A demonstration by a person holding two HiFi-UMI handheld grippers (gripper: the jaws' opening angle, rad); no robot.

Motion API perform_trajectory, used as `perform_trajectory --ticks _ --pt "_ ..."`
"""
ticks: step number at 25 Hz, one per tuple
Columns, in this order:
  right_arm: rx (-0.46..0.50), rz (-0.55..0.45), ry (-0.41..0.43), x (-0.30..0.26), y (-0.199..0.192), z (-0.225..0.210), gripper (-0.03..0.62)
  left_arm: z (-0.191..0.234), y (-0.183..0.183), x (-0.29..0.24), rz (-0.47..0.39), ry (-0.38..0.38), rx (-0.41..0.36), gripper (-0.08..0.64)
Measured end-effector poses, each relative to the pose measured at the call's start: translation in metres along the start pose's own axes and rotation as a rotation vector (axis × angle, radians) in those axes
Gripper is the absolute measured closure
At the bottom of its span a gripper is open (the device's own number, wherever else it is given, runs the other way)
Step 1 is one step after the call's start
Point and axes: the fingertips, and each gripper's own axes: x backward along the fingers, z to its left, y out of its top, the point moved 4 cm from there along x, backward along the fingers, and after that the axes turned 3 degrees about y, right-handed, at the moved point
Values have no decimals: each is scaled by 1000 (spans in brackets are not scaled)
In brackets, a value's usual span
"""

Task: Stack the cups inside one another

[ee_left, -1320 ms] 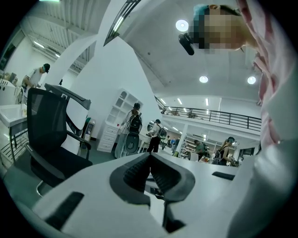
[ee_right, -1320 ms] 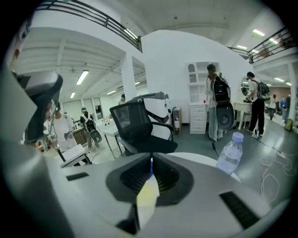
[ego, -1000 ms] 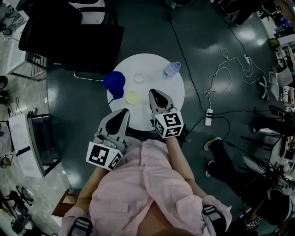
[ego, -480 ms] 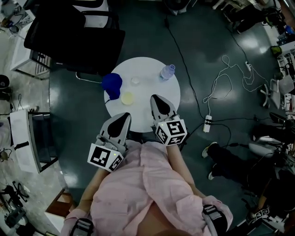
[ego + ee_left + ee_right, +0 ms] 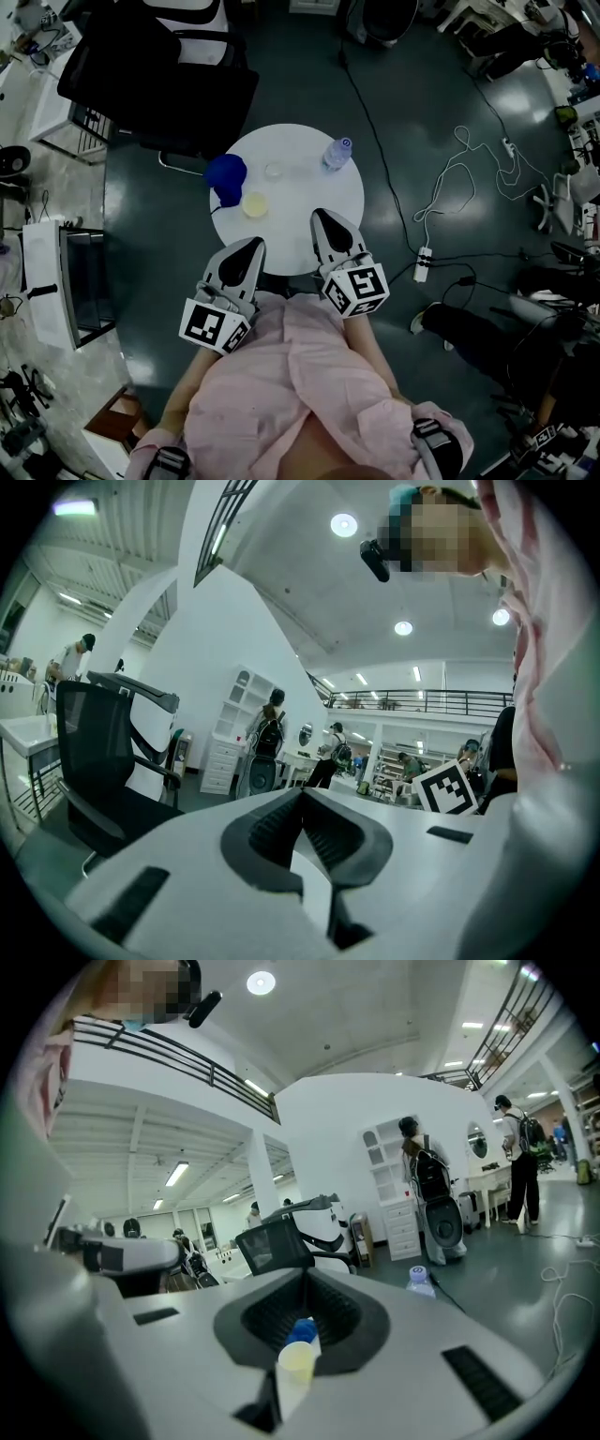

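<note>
A round white table (image 5: 309,220) carries a blue cup (image 5: 225,174) at its left edge. A pale yellow cup (image 5: 254,203) stands beside it, and a small clear cup (image 5: 273,171) stands further back. My right gripper (image 5: 322,214) hangs shut and empty over the table's near part, to the right of the yellow cup. My left gripper (image 5: 253,242) is at the table's near edge, shut, with nothing in it. In the right gripper view the yellow cup (image 5: 296,1361) and the blue cup (image 5: 302,1331) show low, beyond the shut right gripper (image 5: 305,1274). The left gripper view shows only the shut left gripper (image 5: 302,794) and the room.
A clear water bottle (image 5: 337,152) with a blue cap stands at the table's far right, also in the right gripper view as the bottle (image 5: 420,1281). A black office chair (image 5: 155,80) stands beyond the table's left. Cables (image 5: 441,187) and a power strip lie on the dark floor at the right.
Both grippers have drawn back from the cups toward the person's body, the right one also rising. The table now sits farther away in the head view. The cups have not moved.
</note>
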Motion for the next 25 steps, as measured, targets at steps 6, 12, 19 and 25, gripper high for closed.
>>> perform_trajectory --ticks 6,12,19,25 --pt "0 3 -14 15 -5 -1 557 -11 9 -8 -14 -19 -12 541" --pt "7 12 0 17 -8 2 557 -2 12 -2 -45 26 5 541" --pt "56 -7 -8 26 0 12 557 9 8 6 -71 61 10 541" --pt "62 1 -4 27 -3 16 557 8 8 8 -76 49 11 541"
